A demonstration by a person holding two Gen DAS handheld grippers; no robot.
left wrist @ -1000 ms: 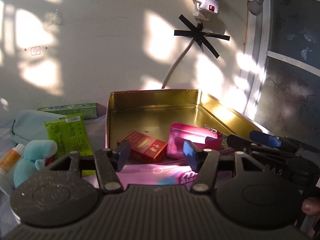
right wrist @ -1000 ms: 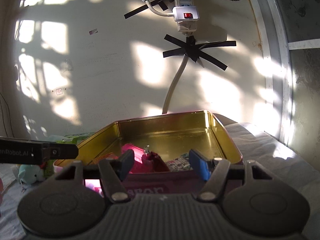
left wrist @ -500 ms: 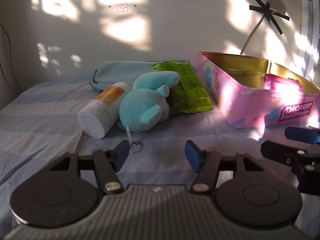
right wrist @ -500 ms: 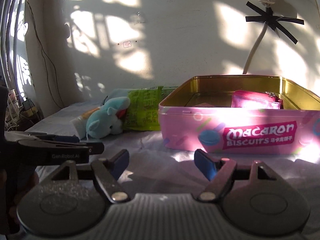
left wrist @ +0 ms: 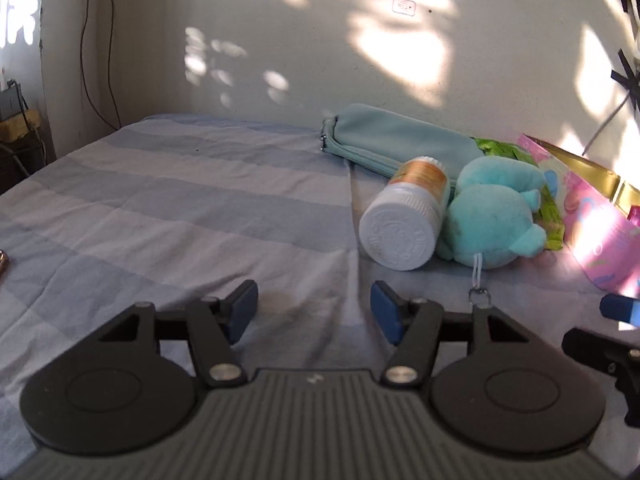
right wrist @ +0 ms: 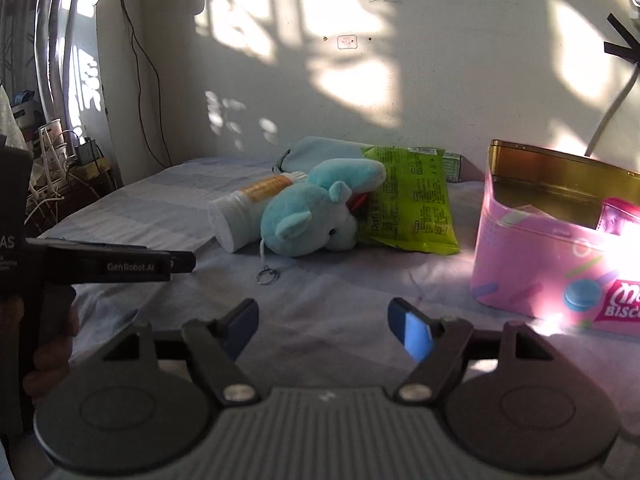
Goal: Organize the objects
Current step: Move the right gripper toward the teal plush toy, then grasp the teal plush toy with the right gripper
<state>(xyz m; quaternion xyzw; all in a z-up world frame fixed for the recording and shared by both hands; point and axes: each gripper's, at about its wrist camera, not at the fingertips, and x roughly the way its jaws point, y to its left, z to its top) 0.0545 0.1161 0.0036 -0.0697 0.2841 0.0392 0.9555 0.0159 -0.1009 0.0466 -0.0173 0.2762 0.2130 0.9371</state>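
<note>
A white bottle [left wrist: 404, 220] with an orange label lies on its side on the striped sheet, touching a teal plush toy [left wrist: 492, 220] with a key ring. Behind them lie a pale blue pouch [left wrist: 396, 144] and a green snack pack [right wrist: 412, 200]. The pink biscuit tin [right wrist: 560, 264] stands open at the right, with a pink purse [right wrist: 620, 216] inside. My left gripper [left wrist: 314, 308] is open and empty, low over the sheet, in front and left of the bottle. My right gripper [right wrist: 322, 324] is open and empty, in front of the plush [right wrist: 316, 216] and the bottle [right wrist: 248, 212].
The striped sheet [left wrist: 160, 208] stretches to the left of the objects. A wall stands right behind them. Cables and clutter [right wrist: 60, 148] sit at the far left off the bed edge. The left gripper's body [right wrist: 108, 266] shows in the right wrist view.
Both grippers have pulled back from over the tin and swung left. The tin has slid to the right edge of both views. Both stay open and empty.
</note>
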